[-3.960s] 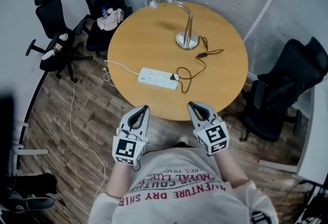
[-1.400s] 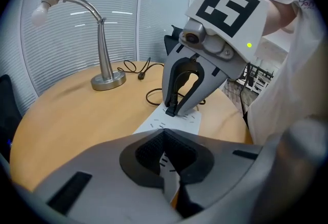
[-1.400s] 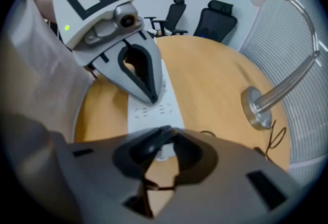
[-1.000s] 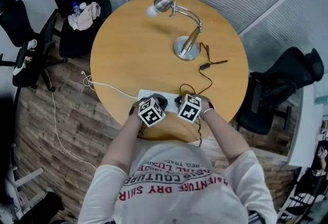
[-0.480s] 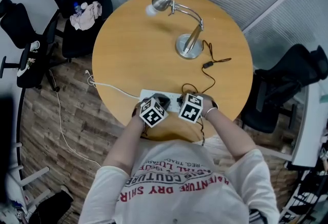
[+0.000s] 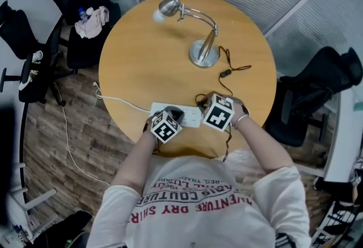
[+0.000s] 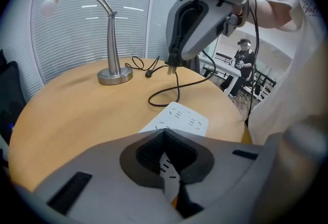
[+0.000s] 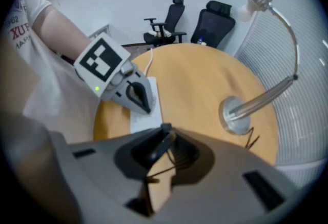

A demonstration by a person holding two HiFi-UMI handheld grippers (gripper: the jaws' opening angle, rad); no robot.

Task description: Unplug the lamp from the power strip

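Left gripper view: your right gripper [image 7: 174, 58] is clamped on the lamp plug [image 7: 170, 66]; its jaws have just been closing onto it. The prongs look clear of the power strip [image 7: 183, 118], though it's small in frame, so I can't swear to it. The strip lies directly below that claw, its long axis running back to your left gripper [image 7: 165, 135], whose jaws are together, tip pinning the near end. Pull straight up.
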